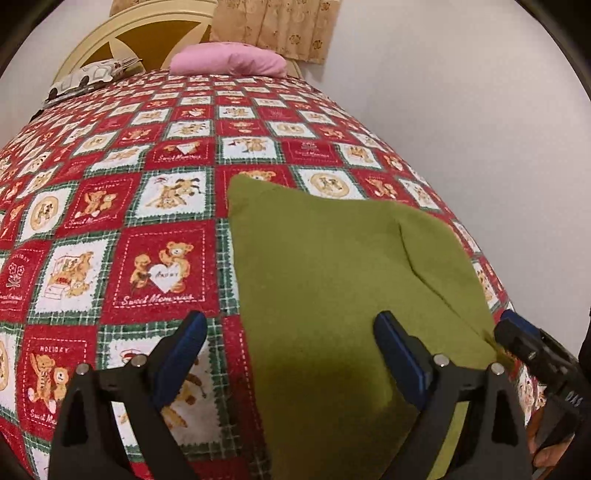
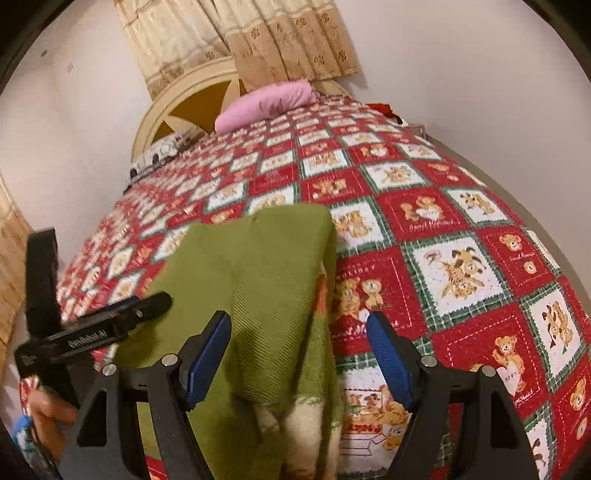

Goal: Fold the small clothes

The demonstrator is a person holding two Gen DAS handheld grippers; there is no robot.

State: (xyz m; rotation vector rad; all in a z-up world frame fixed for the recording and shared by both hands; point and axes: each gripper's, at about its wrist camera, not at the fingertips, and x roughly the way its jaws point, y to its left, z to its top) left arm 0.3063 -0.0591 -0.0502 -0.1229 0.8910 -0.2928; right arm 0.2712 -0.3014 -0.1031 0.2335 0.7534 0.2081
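Note:
A small olive-green garment (image 1: pixel 332 266) lies partly folded on the bed, with a flap folded over on its right side. In the right wrist view (image 2: pixel 255 266) it shows ribbed green fabric with a cream and orange part near its lower edge. My left gripper (image 1: pixel 291 354) is open, hovering over the garment's near left edge, holding nothing. My right gripper (image 2: pixel 299 354) is open above the garment's near right part, empty. The right gripper also shows in the left wrist view (image 1: pixel 524 343), at the garment's right corner. The left gripper shows in the right wrist view (image 2: pixel 110 325).
The bed is covered by a red, white and green teddy-bear quilt (image 1: pixel 122 229). A pink pillow (image 1: pixel 229 59) and a patterned pillow (image 1: pixel 88 77) lie at the cream headboard (image 1: pixel 110 33). A white wall (image 1: pixel 480 129) runs along the bed's right side. Beige curtains (image 2: pixel 229 37) hang behind.

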